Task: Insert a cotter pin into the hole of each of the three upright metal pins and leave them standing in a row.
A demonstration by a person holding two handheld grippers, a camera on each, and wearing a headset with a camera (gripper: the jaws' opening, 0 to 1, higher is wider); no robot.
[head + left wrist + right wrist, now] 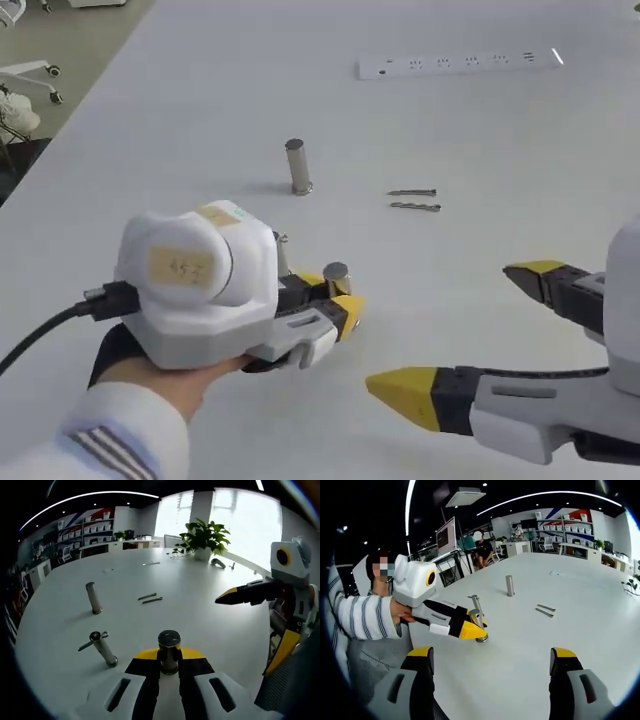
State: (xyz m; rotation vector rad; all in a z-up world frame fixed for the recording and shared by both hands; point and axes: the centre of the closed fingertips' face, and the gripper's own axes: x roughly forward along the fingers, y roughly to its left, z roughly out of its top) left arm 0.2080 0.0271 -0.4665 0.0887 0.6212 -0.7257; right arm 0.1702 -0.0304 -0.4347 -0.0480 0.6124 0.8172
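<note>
My left gripper (pixel 338 303) is shut on an upright metal pin (pixel 336 273) near the table's front; in the left gripper view that pin (pixel 169 649) stands between the yellow jaws. Just behind it a second pin (pixel 102 648) stands with a cotter pin through its top. A third, bare pin (pixel 297 166) stands farther back. Two loose cotter pins (pixel 413 199) lie side by side to its right. My right gripper (pixel 470 330) hovers open and holds nothing, right of the held pin. In the right gripper view its jaws (pixel 491 662) face the left gripper (pixel 462 626).
A white power strip (pixel 460 63) lies at the far right of the white table (pixel 200 90). A potted plant (pixel 202 537) stands at the table's far edge. A black cable (pixel 40 330) trails from the left gripper. A person (pixel 482 550) sits in the background.
</note>
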